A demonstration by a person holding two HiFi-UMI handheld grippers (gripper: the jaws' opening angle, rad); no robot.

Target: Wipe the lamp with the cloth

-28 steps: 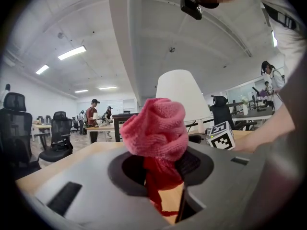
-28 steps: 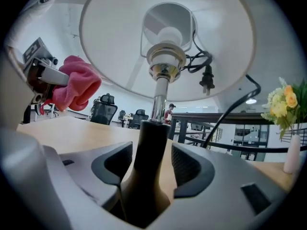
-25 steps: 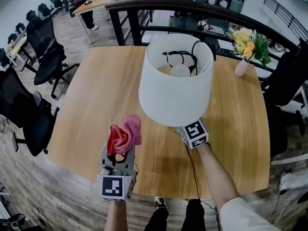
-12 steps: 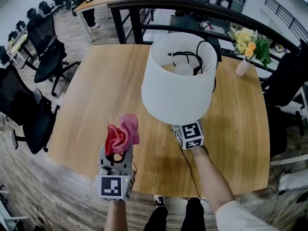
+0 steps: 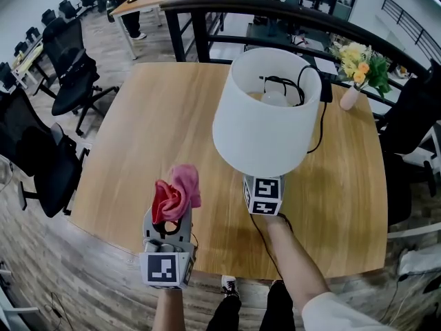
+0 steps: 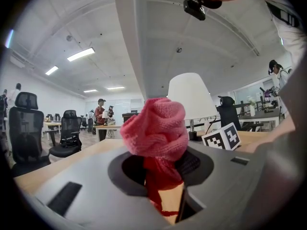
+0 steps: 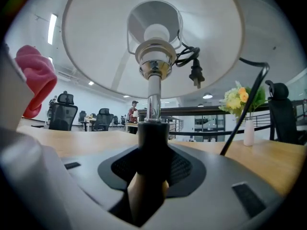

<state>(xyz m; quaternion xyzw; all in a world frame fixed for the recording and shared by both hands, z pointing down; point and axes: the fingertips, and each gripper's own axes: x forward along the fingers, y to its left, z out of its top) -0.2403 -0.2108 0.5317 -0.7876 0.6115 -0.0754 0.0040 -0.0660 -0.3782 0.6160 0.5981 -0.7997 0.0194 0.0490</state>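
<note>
A lamp with a white shade [image 5: 265,126] stands on the wooden table [image 5: 138,129]. Its bulb and black plug [image 7: 195,73] show inside the shade. My right gripper [image 7: 148,176] reaches under the shade, only its marker cube [image 5: 264,195] showing from above. Its jaws have just been closing and are shut on the lamp's black stem [image 7: 153,143]. To the lamp's left, my left gripper [image 5: 171,209] is shut on a bunched pink-red cloth [image 5: 176,192], held clear of the shade. The cloth [image 6: 156,131] fills the left gripper view, with the lamp [image 6: 189,97] behind it.
A vase of yellow flowers [image 5: 355,67] stands at the table's far right corner. The lamp's black cord [image 5: 319,119] hangs down the shade's right side. A dark railing [image 5: 207,9] runs behind the table, and office chairs [image 5: 69,67] stand at the left.
The lamp has shifted to the right and a little away, with the right gripper's cube turning under it. The left gripper and cloth have stayed put.
</note>
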